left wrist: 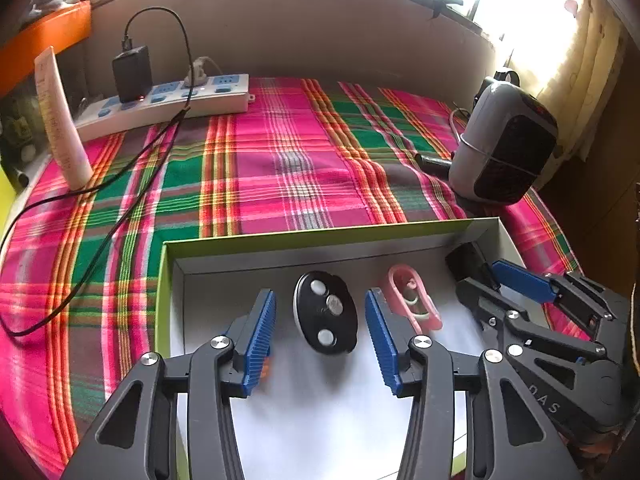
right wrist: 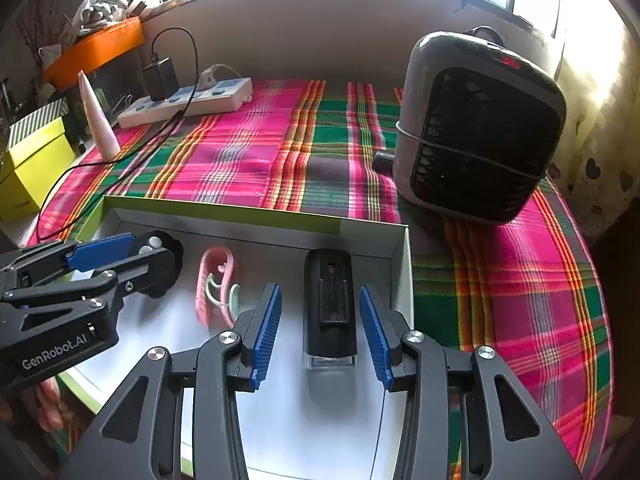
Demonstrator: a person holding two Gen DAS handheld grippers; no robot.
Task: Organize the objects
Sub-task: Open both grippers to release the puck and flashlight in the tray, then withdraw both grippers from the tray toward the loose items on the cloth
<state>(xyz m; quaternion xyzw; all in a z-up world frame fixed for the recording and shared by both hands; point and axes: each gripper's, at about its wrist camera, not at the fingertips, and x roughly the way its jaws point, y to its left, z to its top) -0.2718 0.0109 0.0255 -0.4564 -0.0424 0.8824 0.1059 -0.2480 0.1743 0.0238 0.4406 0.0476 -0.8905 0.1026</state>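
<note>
A shallow white box with a green rim lies on the plaid cloth. Inside it lie a black oval disc with white dots, a pink clip and a black rectangular device with a clear end. My left gripper is open over the box, with the disc between its fingers; it also shows in the right wrist view. My right gripper is open around the black device; it also shows in the left wrist view.
A grey and black fan heater stands at the right on the cloth. A white power strip with a black charger and cable lies at the back left. A cream tube stands at the left. A yellow box sits far left.
</note>
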